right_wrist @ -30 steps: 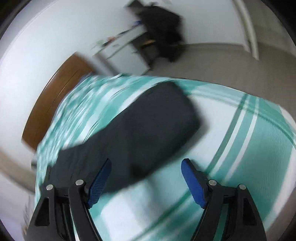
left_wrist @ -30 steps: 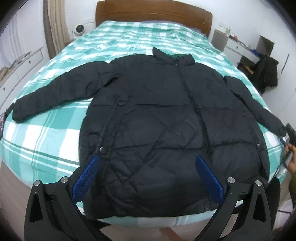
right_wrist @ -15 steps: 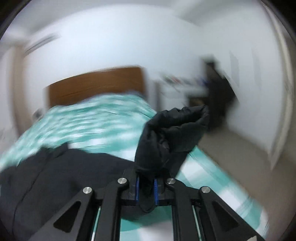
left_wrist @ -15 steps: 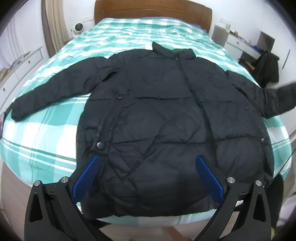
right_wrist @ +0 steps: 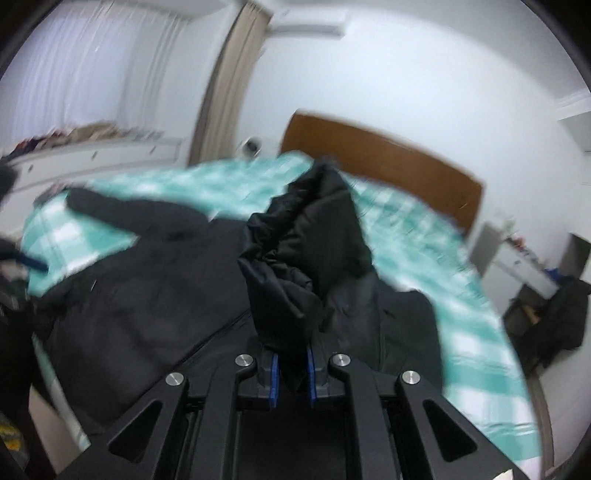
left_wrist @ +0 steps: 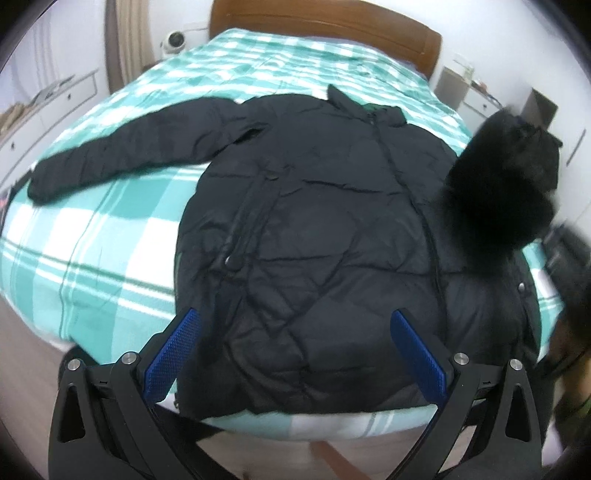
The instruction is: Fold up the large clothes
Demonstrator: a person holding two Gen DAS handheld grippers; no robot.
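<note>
A bed (left_wrist: 110, 236) with a green-and-white checked cover fills most of both views, its brown wooden headboard (left_wrist: 325, 26) at the far end against a white wall. Spread front-up across the near half of the bed lies a black puffer jacket (left_wrist: 314, 236), zipped, collar toward the headboard and hem reaching the near edge of the mattress. Its left sleeve (left_wrist: 122, 147) stretches flat out to the left over the cover. Its right sleeve (left_wrist: 506, 184) is raised off the bed and hangs above the right side of the jacket's body, blurred in the left wrist view.

A white drawer unit (right_wrist: 96, 158) runs along the left wall, with a curtain (right_wrist: 221, 85) beside it. At the far right stands a white desk (right_wrist: 524, 266) with a dark garment (right_wrist: 565, 317) draped close to it. A small round white device (left_wrist: 175, 38) sits at the far left corner of the bed.

The right tongs (right_wrist: 291, 373) are clenched on the cuff end of the right sleeve, the blue pads (right_wrist: 274, 376) pressed against bunched black fabric that rises above them. The left tongs (left_wrist: 291, 354) are released, spread wide with blue pads (left_wrist: 171, 354) well apart, hovering over the jacket's hem at the near edge and touching nothing.
</note>
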